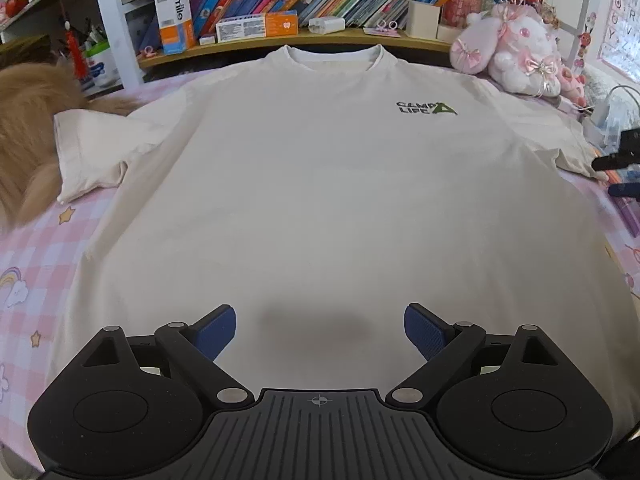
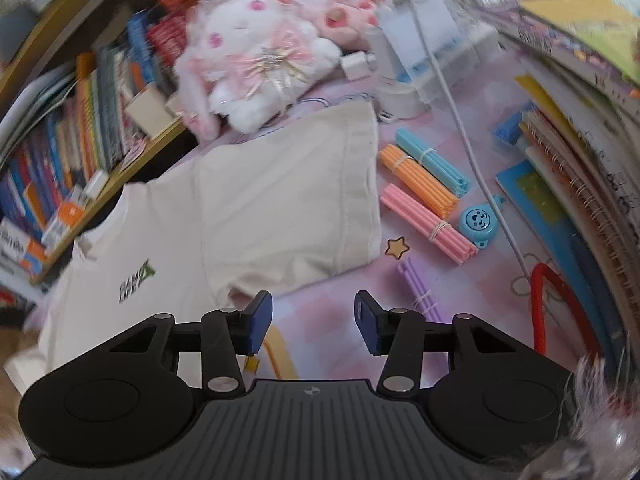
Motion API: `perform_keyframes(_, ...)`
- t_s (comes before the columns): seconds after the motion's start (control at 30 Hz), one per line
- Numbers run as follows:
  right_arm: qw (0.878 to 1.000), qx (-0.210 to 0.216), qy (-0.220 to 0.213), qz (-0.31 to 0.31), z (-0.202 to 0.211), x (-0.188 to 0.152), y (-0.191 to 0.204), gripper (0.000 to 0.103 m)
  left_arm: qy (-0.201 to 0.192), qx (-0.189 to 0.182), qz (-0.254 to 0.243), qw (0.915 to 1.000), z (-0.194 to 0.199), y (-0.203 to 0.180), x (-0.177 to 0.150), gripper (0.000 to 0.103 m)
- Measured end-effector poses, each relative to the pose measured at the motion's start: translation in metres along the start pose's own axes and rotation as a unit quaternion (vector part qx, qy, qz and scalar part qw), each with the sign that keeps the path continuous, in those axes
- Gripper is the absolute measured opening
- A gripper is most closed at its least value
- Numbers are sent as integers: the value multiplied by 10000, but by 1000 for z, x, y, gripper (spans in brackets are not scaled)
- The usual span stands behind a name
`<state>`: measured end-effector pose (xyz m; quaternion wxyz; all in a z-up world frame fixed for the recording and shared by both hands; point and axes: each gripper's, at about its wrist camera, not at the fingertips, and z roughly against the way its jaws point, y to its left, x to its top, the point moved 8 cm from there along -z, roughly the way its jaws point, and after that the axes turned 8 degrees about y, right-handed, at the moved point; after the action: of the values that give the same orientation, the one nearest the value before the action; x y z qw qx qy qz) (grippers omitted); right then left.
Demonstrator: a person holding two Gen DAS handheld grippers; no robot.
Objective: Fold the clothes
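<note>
My left gripper point(image 1: 320, 330) hangs with its blue pads spread wide and empty over the lower middle of a cream T-shirt point(image 1: 320, 184), which lies flat, front up, on the pink checked bedsheet point(image 1: 36, 280). My right gripper point(image 2: 314, 322), half parted and grasping nothing, hovers over bare sheet just beside the shirt's sleeve point(image 2: 304, 192). The collar point(image 1: 332, 54) reaches the far edge, below the bookshelf point(image 1: 304, 36).

My left tool point(image 1: 320, 330) is showing black linkage arms, silver pivot screws, blue textured pads point(image 1: 424, 330) and a ribbed grey base bearing a small crosshair mark. My right tool point(image 2: 314, 322) is wearing the same black, silver and blue.
</note>
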<state>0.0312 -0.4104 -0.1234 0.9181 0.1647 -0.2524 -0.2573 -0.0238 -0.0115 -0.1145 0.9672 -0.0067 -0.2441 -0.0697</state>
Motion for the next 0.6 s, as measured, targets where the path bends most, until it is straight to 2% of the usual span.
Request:
perform_keyframes(0.17, 9998, -127, 2, -160, -10, 15, -8, 44, 69, 101, -136, 9998, 0, -5, -2, 93)
perform_keyframes(0.37, 9974, -140, -26, -702, -16, 27, -16, 41, 132, 90, -194, 9997, -3, -5, -3, 93)
perform_keyframes(0.53, 9900, -249, -72, -1383, -18, 35, -25, 31, 132, 48, -265, 9996, -4, -2, -2, 93)
perform_keyframes(0.6, 9881, -380, -86, -1490, -19, 37, -27, 20, 149, 32, -295, 9994, -5, -1, -2, 93)
